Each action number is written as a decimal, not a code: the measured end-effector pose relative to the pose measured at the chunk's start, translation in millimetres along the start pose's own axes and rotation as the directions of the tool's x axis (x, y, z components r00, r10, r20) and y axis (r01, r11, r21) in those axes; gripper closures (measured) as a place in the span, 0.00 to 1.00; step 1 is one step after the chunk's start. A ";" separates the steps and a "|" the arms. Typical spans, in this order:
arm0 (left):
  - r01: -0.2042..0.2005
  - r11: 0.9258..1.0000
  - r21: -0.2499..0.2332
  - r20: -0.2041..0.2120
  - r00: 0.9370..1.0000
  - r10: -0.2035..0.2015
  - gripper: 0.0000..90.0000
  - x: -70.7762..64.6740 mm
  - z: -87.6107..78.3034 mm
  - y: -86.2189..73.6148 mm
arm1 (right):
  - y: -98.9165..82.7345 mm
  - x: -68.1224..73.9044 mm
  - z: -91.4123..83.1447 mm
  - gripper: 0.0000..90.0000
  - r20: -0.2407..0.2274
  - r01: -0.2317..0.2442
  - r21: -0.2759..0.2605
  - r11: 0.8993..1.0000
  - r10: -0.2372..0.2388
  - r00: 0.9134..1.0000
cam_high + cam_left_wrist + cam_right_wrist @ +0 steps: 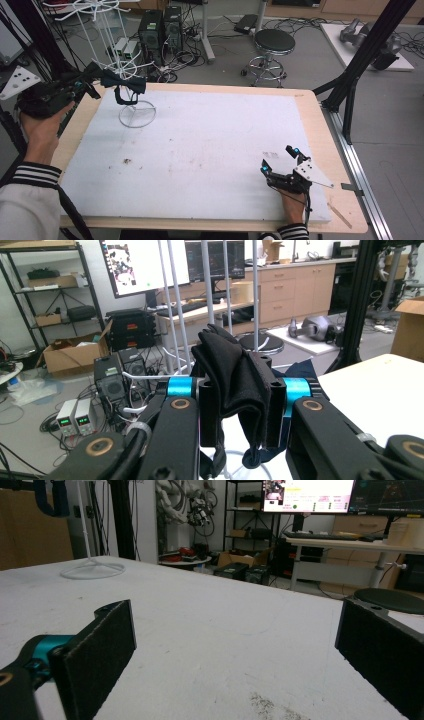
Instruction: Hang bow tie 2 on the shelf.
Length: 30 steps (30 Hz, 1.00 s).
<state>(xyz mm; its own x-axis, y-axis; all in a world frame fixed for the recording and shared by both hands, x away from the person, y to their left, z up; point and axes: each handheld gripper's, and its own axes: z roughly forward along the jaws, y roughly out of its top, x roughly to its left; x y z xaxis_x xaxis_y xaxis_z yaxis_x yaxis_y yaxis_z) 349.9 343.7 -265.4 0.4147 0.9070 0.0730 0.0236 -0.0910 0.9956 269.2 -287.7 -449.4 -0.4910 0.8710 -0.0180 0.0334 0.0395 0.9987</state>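
Note:
A black bow tie (123, 83) with a hanging strap loop is pinched in my left gripper (98, 76), held in the air at the table's far left corner beside the white wire rack (118, 60). In the left gripper view the folded black cloth (235, 380) is squeezed between the two pads, with the rack's white rods (210, 290) right behind it. My right gripper (280, 159) rests on the white mat (200, 145) at the near right, jaws wide apart with nothing between them. Its black pads (100, 650) frame bare mat in the right gripper view.
The rack's round wire base (137, 114) stands on the mat's far left. The same base (92, 569) lies far across the mat in the right gripper view. A black stool (274, 42) and computer boxes (160, 27) sit on the floor beyond the table.

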 end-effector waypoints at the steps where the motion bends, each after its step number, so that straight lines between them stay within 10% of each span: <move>1: 0.001 1.000 0.002 -0.001 1.000 -0.001 0.85 -0.4 1.3 -0.2 | -0.2 0.3 0.3 0.02 -0.002 -0.002 0.001 1.000 0.002 1.000; 30: 0.047 0.999 0.004 -0.017 0.999 -0.047 0.85 -11.1 24.9 -5.6 | -3.6 -0.7 -0.1 0.02 0.007 -0.009 -0.015 1.000 0.009 1.000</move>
<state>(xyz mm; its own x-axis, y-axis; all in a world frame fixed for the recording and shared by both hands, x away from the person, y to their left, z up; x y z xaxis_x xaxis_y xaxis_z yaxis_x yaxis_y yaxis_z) 367.8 324.0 -273.3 0.3973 0.9173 0.0270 0.0471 -0.0498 0.9977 269.3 -288.5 -453.0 -0.4843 0.8749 -0.0089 0.0253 0.0242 0.9994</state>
